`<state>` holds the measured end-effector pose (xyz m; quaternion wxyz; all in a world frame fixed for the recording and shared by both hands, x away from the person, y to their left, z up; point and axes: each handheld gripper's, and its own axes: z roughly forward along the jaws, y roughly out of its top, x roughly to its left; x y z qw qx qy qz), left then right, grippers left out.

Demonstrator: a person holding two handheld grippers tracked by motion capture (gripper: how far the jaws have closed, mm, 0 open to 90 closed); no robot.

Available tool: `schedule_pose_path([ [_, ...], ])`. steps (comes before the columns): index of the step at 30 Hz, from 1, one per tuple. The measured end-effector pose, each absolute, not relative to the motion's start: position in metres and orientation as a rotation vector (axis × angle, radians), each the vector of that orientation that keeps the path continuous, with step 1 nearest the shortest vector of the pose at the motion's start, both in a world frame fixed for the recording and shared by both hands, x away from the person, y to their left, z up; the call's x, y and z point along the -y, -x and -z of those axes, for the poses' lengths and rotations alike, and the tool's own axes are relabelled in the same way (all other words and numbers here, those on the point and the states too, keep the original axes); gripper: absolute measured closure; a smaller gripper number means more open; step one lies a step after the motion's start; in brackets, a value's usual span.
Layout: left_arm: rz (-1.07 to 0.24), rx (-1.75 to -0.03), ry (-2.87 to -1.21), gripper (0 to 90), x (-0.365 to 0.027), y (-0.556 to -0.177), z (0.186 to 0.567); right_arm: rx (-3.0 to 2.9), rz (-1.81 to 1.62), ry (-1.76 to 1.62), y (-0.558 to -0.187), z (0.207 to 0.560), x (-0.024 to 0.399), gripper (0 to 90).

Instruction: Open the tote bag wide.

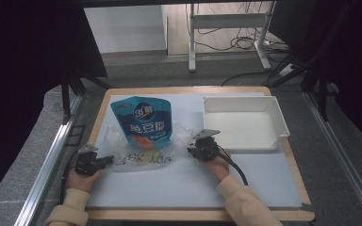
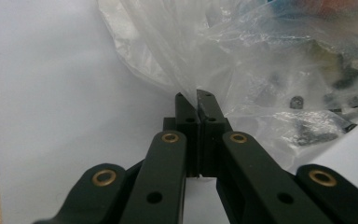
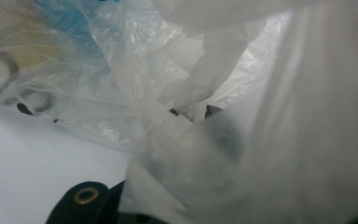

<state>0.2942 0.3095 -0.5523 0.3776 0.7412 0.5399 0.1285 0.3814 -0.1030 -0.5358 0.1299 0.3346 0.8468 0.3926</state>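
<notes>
A blue printed pouch (image 1: 143,120) lies inside a clear plastic bag (image 1: 183,135) on the white mat (image 1: 179,183). My left gripper (image 1: 107,160) is at the bag's left edge. In the left gripper view its jaws (image 2: 196,100) are pressed together on a pinch of the bag's film (image 2: 242,56). My right gripper (image 1: 191,150) is at the bag's right edge. The film (image 3: 135,84) is draped over it and hides most of both jaws. Its two dark tips (image 3: 192,112) peek out slightly apart, with loose film between them.
An empty white tray (image 1: 275,117) stands at the back right of the mat, just beyond my right gripper. The wooden table edge (image 1: 188,89) frames the mat. Metal rails run along both sides, and a desk frame with cables stands on the floor behind.
</notes>
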Motion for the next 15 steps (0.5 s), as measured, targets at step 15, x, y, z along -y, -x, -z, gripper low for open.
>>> schedule_pose_path([
  [15, -0.327, -1.378, -1.896, 89.3, -0.31, -0.294, 0.552, -2.429, -1.214, -0.99, -0.369, 0.521, 0.117, 66.3],
])
